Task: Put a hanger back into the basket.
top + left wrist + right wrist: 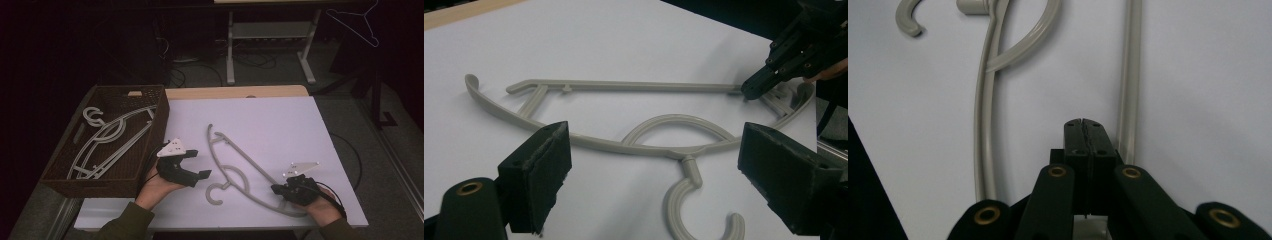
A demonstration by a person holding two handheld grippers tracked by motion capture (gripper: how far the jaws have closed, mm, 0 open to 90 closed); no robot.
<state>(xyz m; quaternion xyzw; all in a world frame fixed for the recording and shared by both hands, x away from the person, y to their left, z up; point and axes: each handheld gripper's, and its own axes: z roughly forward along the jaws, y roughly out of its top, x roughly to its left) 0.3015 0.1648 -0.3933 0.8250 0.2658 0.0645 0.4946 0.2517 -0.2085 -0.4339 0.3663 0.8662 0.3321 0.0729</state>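
Observation:
A grey plastic hanger (250, 167) lies flat on the white table (280, 125), its hook toward the front edge. My left gripper (200, 163) hovers just left of the hook, open wide with nothing between its pads (541, 170). In the left gripper view the hanger (624, 86) stretches across the table beyond the jaws. My right gripper (276, 189) is shut at the hanger's near right end. In the right gripper view the closed tips (1083, 125) rest on the table between the hanger's curved arm (983, 100) and its straight bar, with nothing visibly between them.
A dark woven basket (160, 125) stands at the table's left edge and holds several more grey hangers (107, 135). Behind the table is a white desk frame (270, 30) with cables on the floor. A thin hanger (357, 25) hangs at the upper right.

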